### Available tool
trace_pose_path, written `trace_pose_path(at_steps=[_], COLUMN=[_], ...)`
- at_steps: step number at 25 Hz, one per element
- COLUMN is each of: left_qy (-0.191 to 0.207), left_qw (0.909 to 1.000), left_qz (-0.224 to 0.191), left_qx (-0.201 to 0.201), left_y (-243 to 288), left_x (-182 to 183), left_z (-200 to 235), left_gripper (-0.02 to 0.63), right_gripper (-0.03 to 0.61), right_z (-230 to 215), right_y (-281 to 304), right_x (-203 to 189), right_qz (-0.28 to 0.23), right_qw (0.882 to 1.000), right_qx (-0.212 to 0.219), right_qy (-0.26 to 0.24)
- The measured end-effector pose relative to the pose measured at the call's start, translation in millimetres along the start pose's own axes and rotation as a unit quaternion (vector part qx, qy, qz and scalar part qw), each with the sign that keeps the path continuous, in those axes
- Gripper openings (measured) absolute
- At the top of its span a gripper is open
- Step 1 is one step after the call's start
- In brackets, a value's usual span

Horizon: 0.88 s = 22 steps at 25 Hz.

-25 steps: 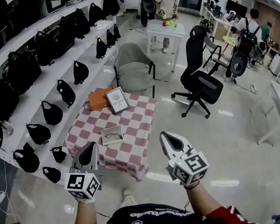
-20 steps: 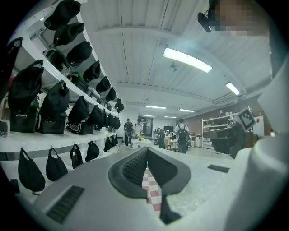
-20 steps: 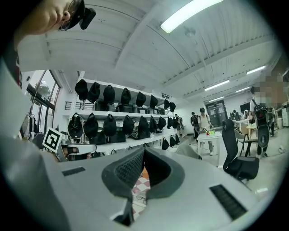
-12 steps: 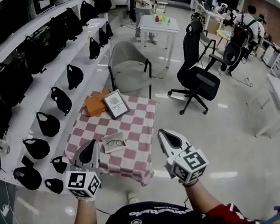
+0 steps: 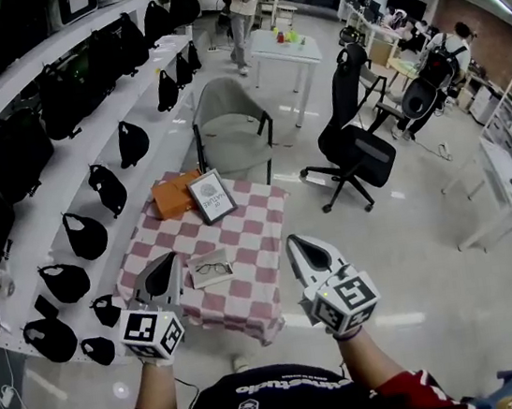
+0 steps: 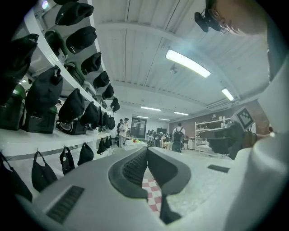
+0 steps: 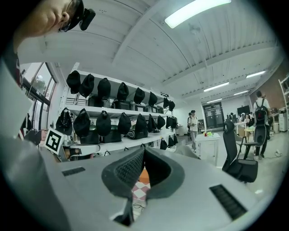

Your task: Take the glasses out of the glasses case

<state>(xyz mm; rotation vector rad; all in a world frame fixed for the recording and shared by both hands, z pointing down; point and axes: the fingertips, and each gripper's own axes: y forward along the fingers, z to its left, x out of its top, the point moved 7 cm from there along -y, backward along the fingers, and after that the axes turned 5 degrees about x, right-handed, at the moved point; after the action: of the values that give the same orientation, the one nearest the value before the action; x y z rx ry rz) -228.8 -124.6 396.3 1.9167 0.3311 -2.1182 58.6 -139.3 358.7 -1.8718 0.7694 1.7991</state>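
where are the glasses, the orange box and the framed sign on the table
glasses [image 5: 212, 269]: head view, between the lenses
orange box [image 5: 172, 195]: head view, top face
framed sign [image 5: 211, 196]: head view, middle of its white face

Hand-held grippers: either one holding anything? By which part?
Nothing held: left hand-held gripper and right hand-held gripper are both shut and empty; the glasses lie on the table.

To your left, white shelves [image 5: 150, 110] hold what look like black bags [image 5: 133, 142]; a grey chair [image 5: 225, 118] and an office chair [image 5: 356, 142] stand on the pale floor [image 5: 433, 250].
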Motion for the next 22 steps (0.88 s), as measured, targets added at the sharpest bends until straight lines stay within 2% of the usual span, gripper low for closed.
trace_pose_path(at_steps=[7,13,19,22], left_qy=[0.007,0.009,0.037,0.044], left_qw=[0.9999,1.0,0.9993,0.9988], left_qz=[0.013,0.004,0.002,0.013], left_qx=[-0.004,0.001,-0.001,-0.017], left_y=[19,33,40,46], left_x=[-4,-2,4,-2], left_z=[3,0,-2,-3], left_gripper=[0.006,0.006,0.008,0.071], right_gripper=[-0.006,-0.006,-0.006,-0.006], right_z=[-12,-26,-30,-30], right_y=[7,21,37,43], right_x=[-2,-3,1,-2], right_qz=[0.008,0.002,-0.002,0.003], right_qw=[1.0,1.0,0.999,0.999], right_qx=[-0.005,0.016,0.033,0.037], right_qy=[0.007,0.003,0.002,0.005])
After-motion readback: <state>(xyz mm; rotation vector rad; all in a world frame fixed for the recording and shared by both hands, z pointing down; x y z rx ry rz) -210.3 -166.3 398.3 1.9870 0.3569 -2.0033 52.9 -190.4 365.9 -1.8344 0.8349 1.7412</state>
